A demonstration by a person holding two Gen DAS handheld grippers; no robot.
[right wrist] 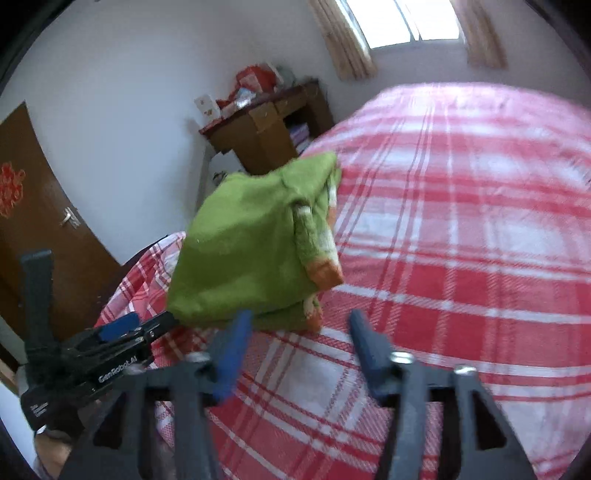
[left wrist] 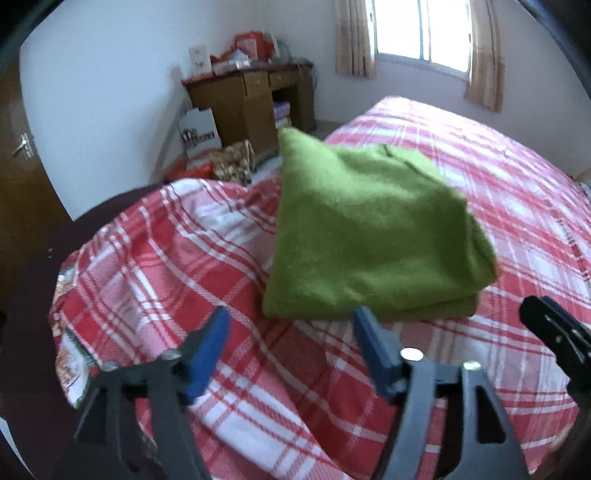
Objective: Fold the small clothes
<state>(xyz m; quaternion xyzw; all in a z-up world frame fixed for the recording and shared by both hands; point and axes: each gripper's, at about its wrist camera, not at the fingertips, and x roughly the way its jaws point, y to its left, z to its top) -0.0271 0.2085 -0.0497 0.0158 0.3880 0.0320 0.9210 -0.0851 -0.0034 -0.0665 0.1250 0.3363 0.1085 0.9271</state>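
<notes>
A small green fleece garment (left wrist: 369,229) lies folded into a thick square on the red-and-white plaid bedsheet (left wrist: 498,206). In the right wrist view the garment (right wrist: 243,251) shows an orange-and-white cuff at its right edge. My left gripper (left wrist: 291,325) is open and empty, its blue pads just short of the garment's near edge. My right gripper (right wrist: 299,325) is open and empty, also just in front of the garment. The left gripper's body (right wrist: 92,354) shows in the right wrist view at the lower left.
The bed's rumpled near-left corner (left wrist: 122,280) drops off to the floor. A brown wooden desk (left wrist: 255,99) with clutter stands by the far wall, bags (left wrist: 218,162) beside it. A brown door (right wrist: 33,229) is at the left, a curtained window (left wrist: 421,33) behind the bed.
</notes>
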